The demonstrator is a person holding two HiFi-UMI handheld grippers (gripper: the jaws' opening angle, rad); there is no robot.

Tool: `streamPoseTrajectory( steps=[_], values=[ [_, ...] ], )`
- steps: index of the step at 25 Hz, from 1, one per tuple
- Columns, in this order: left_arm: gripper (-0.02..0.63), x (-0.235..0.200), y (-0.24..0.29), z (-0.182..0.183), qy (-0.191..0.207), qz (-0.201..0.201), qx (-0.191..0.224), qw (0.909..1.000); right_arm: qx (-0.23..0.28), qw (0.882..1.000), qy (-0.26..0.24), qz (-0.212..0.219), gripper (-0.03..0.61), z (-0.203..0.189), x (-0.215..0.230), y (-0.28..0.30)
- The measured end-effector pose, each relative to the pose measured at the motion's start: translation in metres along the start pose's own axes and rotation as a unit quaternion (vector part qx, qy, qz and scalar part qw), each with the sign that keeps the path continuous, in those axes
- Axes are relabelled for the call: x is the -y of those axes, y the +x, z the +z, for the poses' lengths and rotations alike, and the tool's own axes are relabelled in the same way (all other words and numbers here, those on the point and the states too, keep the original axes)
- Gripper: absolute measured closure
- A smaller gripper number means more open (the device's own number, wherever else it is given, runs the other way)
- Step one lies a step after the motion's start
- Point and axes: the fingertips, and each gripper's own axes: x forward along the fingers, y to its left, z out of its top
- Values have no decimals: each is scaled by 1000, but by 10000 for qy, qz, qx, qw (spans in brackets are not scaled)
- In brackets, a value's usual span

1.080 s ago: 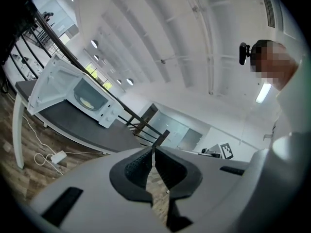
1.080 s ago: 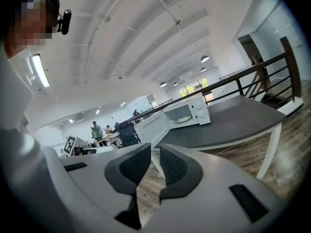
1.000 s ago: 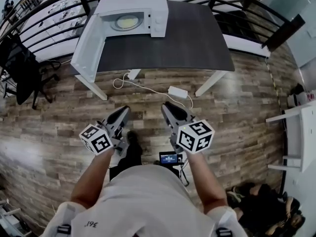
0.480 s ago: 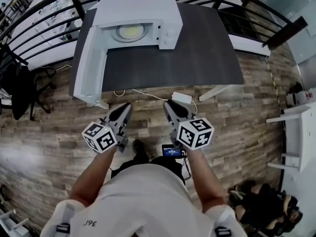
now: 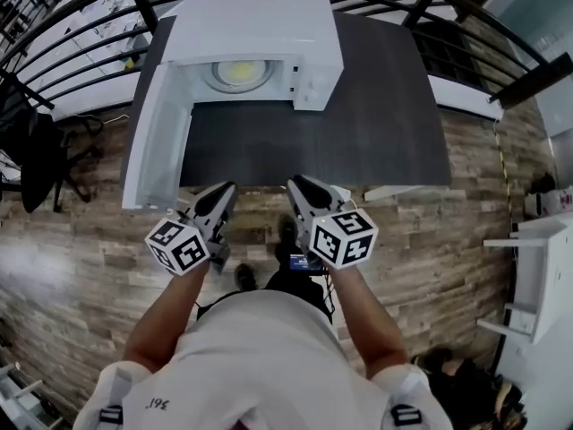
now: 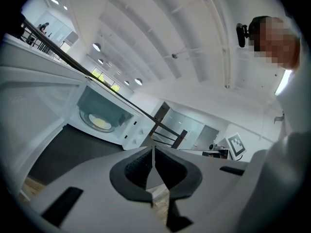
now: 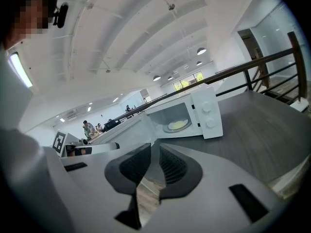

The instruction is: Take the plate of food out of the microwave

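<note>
- microwave [image 5: 260, 25] looms nearer than before - open door swung left.
- plate of food [image 5: 240, 74] inside it, dead ahead of left gripper [image 5: 222, 192], pinched together, and right gripper [image 5: 300, 186], barely parted - both empty.

Bright, even indoor light filling all views, ceiling lamps [image 7: 201, 51] glaring white, fisheye lens bending edges, corners darkening to black.
</note>
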Motion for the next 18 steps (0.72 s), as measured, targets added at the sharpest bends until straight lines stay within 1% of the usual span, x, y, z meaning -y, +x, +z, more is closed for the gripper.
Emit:
streamPoseTrajectory(
  steps=[3,8,13,16,18],
  values=[
    [611,-13,28,19,52,246,212,9995,-78,9997,-86,201,535,21,26,22],
    [611,-27,66,39,79,623,387,9973,-219,9981,-189,540,535,56,57,49],
    [611,-45,84,47,-43,929,514,9943,-461,9959,-216,749,535,58,68,73],
    [611,-58,88,50,-137,1016,515,9934,-587,9953,-141,752,535,53,69,84],
    [611,-66,94,55,-132,1022,490,9935,-638,9955,-97,695,535,51,72,93]
  ],
)
